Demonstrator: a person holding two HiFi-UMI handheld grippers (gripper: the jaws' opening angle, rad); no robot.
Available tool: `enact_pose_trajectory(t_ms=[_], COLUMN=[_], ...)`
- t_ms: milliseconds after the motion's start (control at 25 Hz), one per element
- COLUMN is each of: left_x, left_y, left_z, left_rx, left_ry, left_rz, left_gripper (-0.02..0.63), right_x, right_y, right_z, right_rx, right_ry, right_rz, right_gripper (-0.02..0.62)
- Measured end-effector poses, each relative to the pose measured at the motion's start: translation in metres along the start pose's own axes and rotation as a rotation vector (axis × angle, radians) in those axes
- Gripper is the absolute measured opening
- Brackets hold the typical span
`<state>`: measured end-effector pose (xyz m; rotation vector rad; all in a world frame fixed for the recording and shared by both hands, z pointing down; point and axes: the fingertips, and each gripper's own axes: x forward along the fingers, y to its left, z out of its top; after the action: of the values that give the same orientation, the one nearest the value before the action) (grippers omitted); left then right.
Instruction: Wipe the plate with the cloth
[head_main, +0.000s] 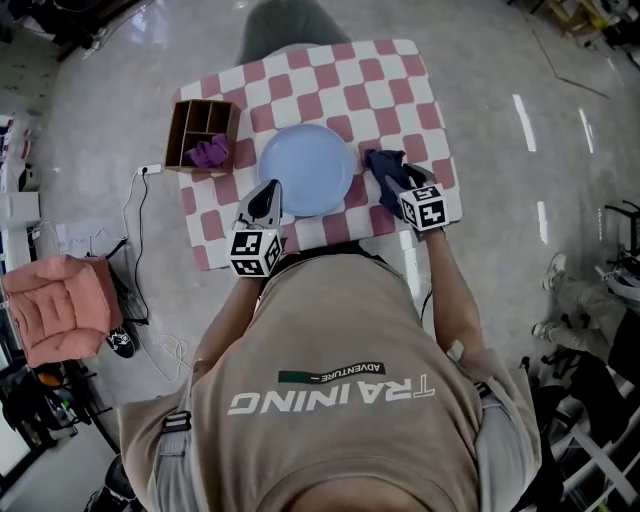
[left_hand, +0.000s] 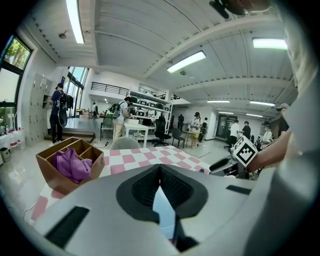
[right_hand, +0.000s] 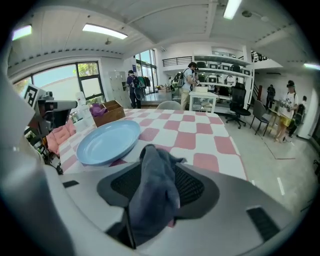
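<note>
Left claw shut at plate rim. Right claw apart round cloth by tabletop right edge. If I lift now, cloth likely stays behind.

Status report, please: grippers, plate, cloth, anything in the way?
Left gripper shut on plate rim. Right gripper open, dark cloth between its jaws, beside plate. Box at left, apart from plate.

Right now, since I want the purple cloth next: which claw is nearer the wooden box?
Left. The left claw grips the blue plate's rim, on the wooden box's side; the right claw is across the plate, open around the dark blue cloth.
</note>
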<state>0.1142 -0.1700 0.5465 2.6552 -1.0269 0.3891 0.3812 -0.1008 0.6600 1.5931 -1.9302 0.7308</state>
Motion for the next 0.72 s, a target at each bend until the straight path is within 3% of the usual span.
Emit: enact_pose_trajectory(t_ms=[320,560,720], left_x=[0.0,-0.003,-0.011], left_y=[-0.002,-0.001,0.011], left_z=[0.009,0.038,0.064], left_rx=[-0.019,-0.025,-0.027], left_ry=[-0.038,-0.11,-0.173], left_rz=[0.026,0.032,0.057], left_gripper=[0.012,0.012,0.012], right_x=[-0.018,-0.048,-0.049], right_y=[0.012,0.054,0.086], right_z=[0.031,0.087,0.124], right_rx=[0.019,-0.085,-0.199], right_ry=[-0.101,-0.254,-0.319], right_rz=[0.045,0.157,0.227], right_gripper=[0.217,0.075,0.033])
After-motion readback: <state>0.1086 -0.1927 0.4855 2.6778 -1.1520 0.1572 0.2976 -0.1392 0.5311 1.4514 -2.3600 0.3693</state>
